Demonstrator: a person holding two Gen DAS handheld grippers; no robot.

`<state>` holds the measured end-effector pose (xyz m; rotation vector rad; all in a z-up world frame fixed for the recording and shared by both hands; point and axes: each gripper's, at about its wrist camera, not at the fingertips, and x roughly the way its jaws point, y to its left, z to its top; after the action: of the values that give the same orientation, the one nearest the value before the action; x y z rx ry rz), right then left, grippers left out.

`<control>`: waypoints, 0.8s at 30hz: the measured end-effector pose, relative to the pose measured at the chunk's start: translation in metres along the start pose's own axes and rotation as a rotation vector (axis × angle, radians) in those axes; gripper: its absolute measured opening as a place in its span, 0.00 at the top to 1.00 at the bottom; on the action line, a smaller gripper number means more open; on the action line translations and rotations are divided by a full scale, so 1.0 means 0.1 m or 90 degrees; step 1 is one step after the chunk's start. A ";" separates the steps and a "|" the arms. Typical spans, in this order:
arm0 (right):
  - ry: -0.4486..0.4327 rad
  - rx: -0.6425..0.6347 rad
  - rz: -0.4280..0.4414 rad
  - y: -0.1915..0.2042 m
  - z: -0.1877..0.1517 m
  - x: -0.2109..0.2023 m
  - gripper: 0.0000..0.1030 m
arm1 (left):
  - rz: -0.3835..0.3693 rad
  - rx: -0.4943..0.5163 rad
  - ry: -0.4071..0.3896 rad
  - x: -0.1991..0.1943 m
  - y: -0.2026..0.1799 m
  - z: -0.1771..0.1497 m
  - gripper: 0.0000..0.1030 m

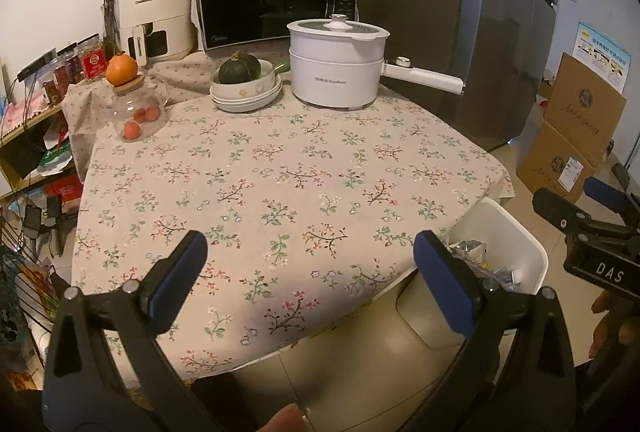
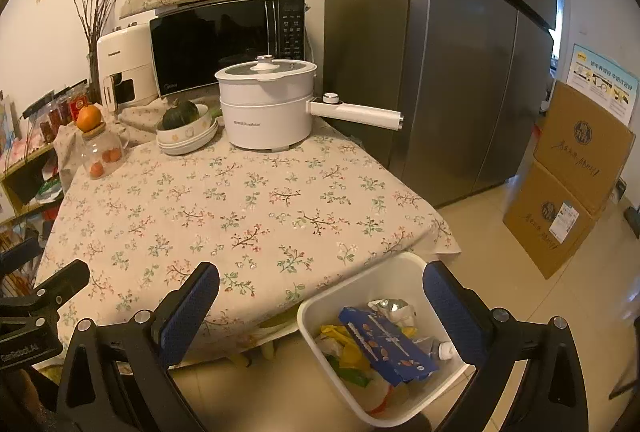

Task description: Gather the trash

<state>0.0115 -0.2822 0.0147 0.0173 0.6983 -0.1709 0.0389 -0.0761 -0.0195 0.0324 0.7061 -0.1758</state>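
A white trash bin point(image 2: 316, 316) stands on the floor at the table's front right corner. It holds a blue wrapper point(image 2: 386, 346), a crumpled silver wrapper point(image 2: 390, 306) and other yellow and green scraps. My right gripper point(image 2: 320, 312) is open and empty, above the bin and the table edge. My left gripper point(image 1: 310, 280) is open and empty over the front of the flowered tablecloth point(image 1: 280, 172). In the left wrist view the bin point(image 1: 520, 236) shows at the right, with the right gripper point(image 1: 576, 208) beyond it.
At the back of the table stand a white electric pot point(image 1: 336, 68) with a long handle, stacked bowls with a green squash point(image 1: 242, 84), a glass jar topped by an orange point(image 1: 134, 104), a microwave point(image 1: 276, 0) and an air fryer point(image 1: 154, 16). A fridge point(image 2: 440, 52) and cardboard boxes point(image 2: 572, 184) are at right.
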 end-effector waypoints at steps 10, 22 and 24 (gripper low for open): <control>0.003 0.005 0.002 0.00 0.00 0.00 0.00 | -0.003 -0.001 0.002 0.00 -0.01 0.00 0.00; 0.005 0.007 0.003 0.01 -0.01 -0.01 0.00 | -0.002 -0.001 0.002 0.00 -0.01 0.00 0.01; 0.006 0.008 0.002 0.01 -0.01 -0.01 0.00 | -0.003 -0.001 0.002 0.00 -0.01 0.00 0.01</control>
<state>0.0102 -0.2808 0.0149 0.0308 0.7062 -0.1715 0.0388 -0.0768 -0.0200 0.0294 0.7092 -0.1799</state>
